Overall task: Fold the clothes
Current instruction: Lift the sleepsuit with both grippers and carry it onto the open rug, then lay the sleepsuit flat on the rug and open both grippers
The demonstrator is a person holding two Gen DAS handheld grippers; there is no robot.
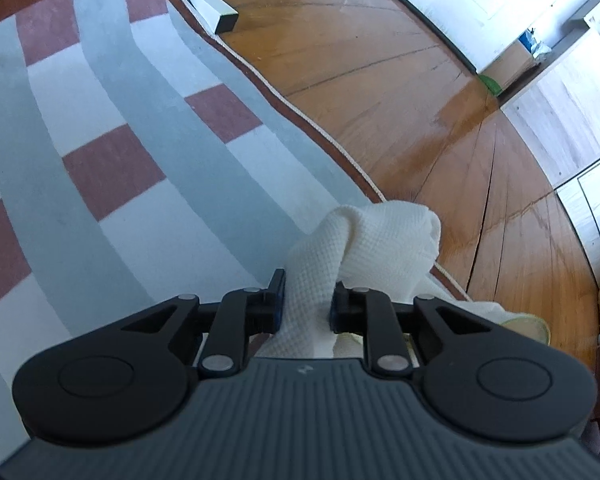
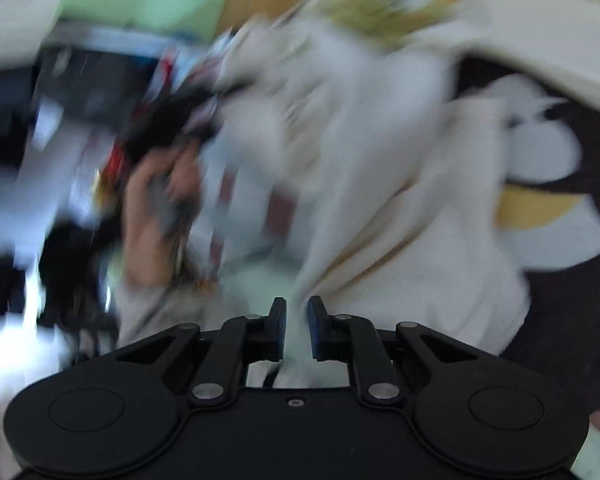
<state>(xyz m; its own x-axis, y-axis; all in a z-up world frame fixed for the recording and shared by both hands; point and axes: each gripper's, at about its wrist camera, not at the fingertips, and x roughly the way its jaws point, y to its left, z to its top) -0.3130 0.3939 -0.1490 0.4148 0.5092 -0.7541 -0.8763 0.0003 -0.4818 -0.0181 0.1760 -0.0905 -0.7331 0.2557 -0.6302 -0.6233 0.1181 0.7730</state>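
My left tool (image 1: 305, 300) pinches one white waffle-knit cloth (image 1: 364, 248) that bunches just ahead of it. Beyond lie a striped rug (image 1: 112, 120), then glossy wood floor (image 1: 400, 80). My right tool (image 2: 297, 326) is narrow; pale blurred fabric (image 2: 380, 200) fills its gap.

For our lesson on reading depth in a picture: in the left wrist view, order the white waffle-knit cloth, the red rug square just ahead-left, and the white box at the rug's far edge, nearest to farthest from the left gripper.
1. White waffle-knit cloth: pinched in the left gripper.
2. Red rug square: ahead, left.
3. White box: far, top.
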